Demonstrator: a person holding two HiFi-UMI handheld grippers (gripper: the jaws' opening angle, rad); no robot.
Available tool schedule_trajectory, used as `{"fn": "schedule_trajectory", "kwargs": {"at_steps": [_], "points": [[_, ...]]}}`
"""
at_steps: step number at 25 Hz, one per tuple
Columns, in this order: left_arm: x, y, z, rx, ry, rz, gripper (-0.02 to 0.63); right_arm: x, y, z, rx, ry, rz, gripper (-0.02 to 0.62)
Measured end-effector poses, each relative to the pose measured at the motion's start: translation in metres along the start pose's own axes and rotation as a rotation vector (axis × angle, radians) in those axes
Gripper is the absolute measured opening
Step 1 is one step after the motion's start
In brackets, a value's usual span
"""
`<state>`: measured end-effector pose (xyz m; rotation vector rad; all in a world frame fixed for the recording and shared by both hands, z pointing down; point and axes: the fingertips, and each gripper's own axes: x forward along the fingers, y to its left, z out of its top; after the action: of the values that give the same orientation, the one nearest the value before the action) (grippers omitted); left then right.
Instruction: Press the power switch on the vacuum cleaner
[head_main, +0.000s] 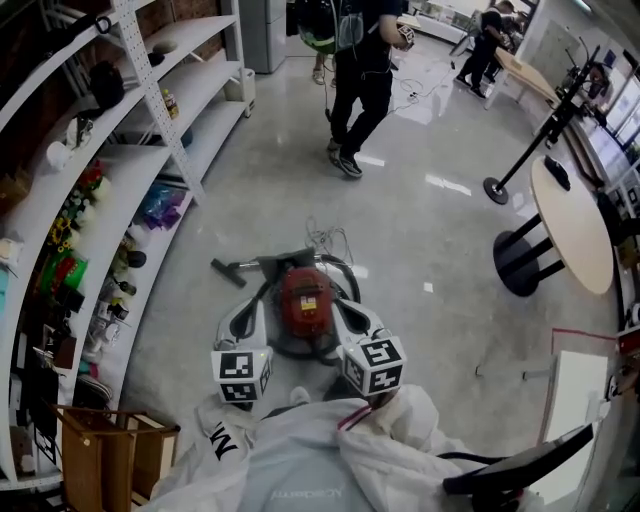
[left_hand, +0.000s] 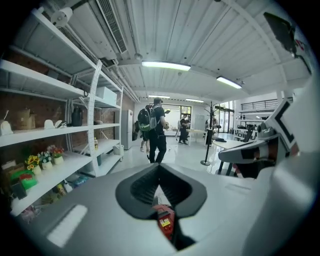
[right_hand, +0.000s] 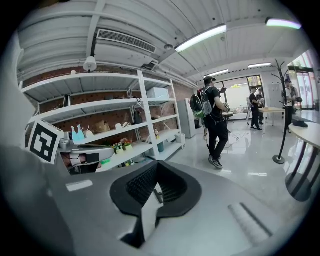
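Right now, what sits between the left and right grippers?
The red vacuum cleaner lies between the left gripper and the right gripper; the head view shows it.

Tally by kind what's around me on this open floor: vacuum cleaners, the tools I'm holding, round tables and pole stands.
Vacuum cleaner: 1
Tools: 2, the left tool and the right tool
Round table: 1
Pole stand: 1
Total: 5
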<state>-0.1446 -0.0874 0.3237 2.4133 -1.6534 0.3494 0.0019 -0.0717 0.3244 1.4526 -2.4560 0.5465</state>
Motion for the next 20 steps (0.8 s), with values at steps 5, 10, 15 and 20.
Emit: {"fn": "schedule_trajectory", "kwargs": {"at_steps": [5, 10, 15, 20], "points": [[-0.017, 0.0, 0.027, 0.028, -0.051, 0.013, 0.0, -0.02, 0.003, 0.035, -0.028, -0.088, -0.005, 0.0], [-0.024, -0.001, 0.028, 0.024, -0.064, 0.025, 0.0, -0.028, 0.003, 0.042, -0.04, -0.12, -0.009, 0.0], [-0.034, -0.009, 0.018, 0.016, -0.057, 0.007, 0.0, -0.039, 0.009, 0.032, -0.044, -0.112, -0.017, 0.0], [-0.046, -0.026, 0.016, -0.009, -0.059, -0.028, 0.0, -0.056, 0.008, 0.022, -0.032, -0.104, -0.03, 0.0]]}}
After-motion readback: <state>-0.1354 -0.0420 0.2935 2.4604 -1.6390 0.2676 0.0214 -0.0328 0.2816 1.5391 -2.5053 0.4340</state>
